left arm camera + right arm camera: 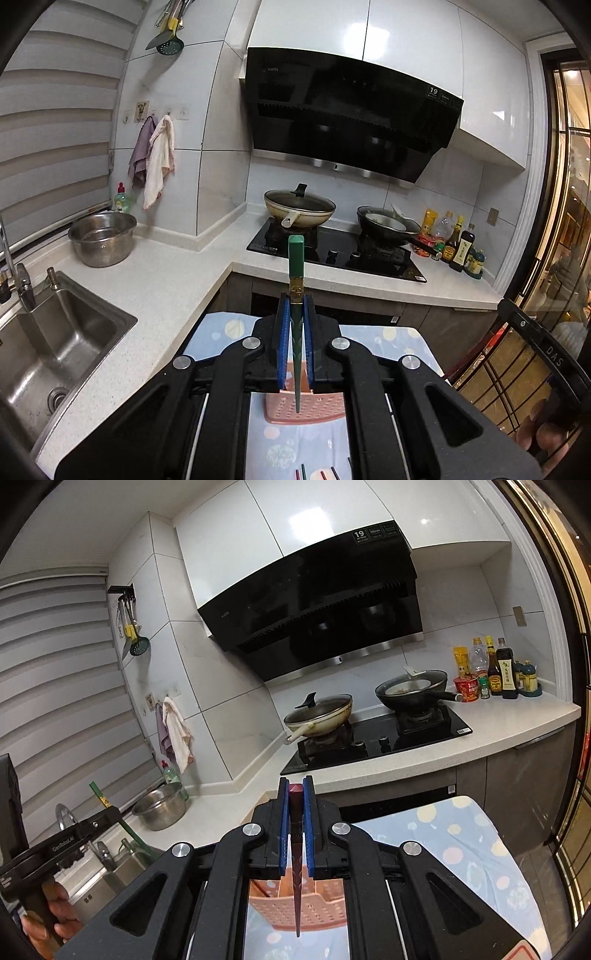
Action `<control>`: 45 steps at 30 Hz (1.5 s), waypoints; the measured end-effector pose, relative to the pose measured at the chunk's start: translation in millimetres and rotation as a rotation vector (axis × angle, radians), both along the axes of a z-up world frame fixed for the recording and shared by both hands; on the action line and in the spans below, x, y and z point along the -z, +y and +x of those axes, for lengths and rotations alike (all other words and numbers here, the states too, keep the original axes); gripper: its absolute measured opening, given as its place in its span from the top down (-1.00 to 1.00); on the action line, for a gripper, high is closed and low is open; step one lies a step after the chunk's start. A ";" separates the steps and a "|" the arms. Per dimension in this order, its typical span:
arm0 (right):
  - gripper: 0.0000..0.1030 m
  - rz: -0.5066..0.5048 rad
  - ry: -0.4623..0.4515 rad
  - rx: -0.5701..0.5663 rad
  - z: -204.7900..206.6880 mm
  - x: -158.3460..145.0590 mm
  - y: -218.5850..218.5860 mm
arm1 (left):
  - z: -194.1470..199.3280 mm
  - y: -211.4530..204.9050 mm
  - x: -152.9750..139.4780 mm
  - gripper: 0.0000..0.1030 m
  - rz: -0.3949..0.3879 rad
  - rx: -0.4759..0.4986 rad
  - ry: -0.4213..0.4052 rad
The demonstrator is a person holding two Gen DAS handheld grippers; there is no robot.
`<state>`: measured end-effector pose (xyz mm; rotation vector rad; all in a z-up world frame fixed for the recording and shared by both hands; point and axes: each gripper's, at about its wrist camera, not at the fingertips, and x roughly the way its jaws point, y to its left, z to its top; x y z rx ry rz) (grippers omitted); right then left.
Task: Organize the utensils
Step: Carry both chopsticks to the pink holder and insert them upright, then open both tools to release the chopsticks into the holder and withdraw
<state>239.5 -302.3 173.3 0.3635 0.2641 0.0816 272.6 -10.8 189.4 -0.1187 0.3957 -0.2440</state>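
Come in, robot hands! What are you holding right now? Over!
Left gripper: jaws shut on green chopstick. Right gripper: jaws shut on dark red chopstick. Pink basket below both. Nothing in the way.

The pink basket [303, 410] is mostly hidden behind the gripper body; loose chopsticks [317, 473] are cut off by the bottom edge; bottle [506, 672] labels are too small to read.

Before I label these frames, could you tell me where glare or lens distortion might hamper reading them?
Left wrist view: bright glare patch on the white cabinets; window blind bows strongly, corners are vignetted black. Right wrist view: small highlight on the cabinets; range hood tilts and curves; the red chopstick stays sharp.
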 end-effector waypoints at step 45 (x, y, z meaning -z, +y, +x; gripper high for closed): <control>-0.11 -0.009 0.134 0.019 12.6 56.3 25.6 | 13.9 1.6 51.9 -0.19 0.073 -0.052 0.109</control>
